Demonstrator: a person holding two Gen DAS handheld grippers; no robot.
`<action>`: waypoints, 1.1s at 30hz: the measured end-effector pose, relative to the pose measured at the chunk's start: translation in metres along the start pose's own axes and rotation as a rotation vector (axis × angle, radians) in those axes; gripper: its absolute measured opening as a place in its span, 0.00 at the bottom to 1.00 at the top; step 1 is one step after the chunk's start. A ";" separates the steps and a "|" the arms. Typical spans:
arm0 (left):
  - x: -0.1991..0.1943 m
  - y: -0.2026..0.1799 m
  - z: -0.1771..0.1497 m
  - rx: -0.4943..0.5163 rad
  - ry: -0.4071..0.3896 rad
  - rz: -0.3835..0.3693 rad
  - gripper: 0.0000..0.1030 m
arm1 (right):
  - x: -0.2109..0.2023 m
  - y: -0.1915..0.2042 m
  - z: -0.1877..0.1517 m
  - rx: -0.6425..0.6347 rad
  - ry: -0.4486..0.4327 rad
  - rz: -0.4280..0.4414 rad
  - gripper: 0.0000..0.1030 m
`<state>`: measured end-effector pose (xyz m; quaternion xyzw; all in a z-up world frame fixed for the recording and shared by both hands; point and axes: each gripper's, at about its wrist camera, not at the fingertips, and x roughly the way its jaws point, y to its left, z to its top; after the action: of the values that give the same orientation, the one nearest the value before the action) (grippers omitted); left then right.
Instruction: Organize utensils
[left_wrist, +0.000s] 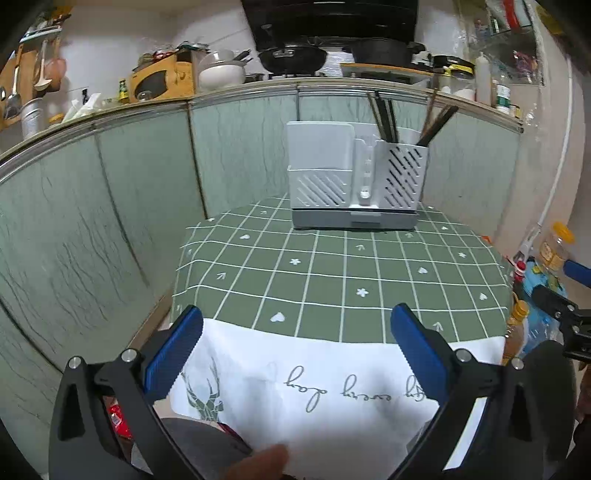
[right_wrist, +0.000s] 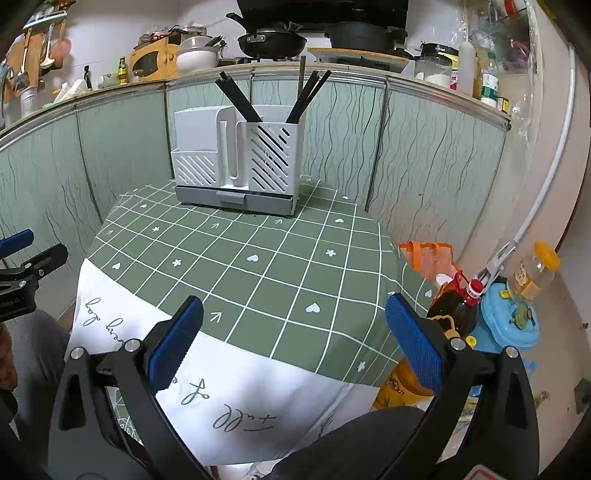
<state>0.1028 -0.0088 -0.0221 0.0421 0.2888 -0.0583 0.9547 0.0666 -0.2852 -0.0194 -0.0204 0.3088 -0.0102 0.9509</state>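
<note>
In the left wrist view, the left gripper (left_wrist: 295, 350) fills the bottom of the frame, its black arms ending in ribbed blue pads (left_wrist: 173, 356) spread wide with nothing between them. Beneath lies a tablecloth (left_wrist: 332, 266), green with a white grid and small hearts and arrows, its white hem bearing cursive lettering. In the upper middle of the frame stands a grey plastic utensil holder (left_wrist: 356, 181), boxy, with slanted slots in its walls. Dark chopsticks (left_wrist: 386, 118) lean upright in its right-hand compartment.

In the right wrist view, the right gripper (right_wrist: 293, 343) sits likewise at the bottom, its textured blue pads wide apart and empty. The holder (right_wrist: 236, 162) stands upper centre-left. At the lower right a dark bottle (right_wrist: 456, 310) with a red cap stands beside the table.
</note>
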 end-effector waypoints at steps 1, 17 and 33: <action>0.000 -0.001 0.000 0.002 0.002 -0.007 0.96 | 0.000 0.000 0.000 0.002 0.001 0.000 0.92; -0.010 -0.017 0.007 0.035 -0.013 -0.035 0.96 | -0.010 0.002 0.003 0.000 -0.006 0.001 0.92; -0.015 -0.021 0.010 0.047 -0.019 -0.023 0.96 | -0.018 -0.002 0.007 0.006 -0.026 -0.002 0.92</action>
<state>0.0929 -0.0289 -0.0062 0.0608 0.2787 -0.0764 0.9554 0.0561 -0.2867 -0.0037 -0.0182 0.2965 -0.0118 0.9548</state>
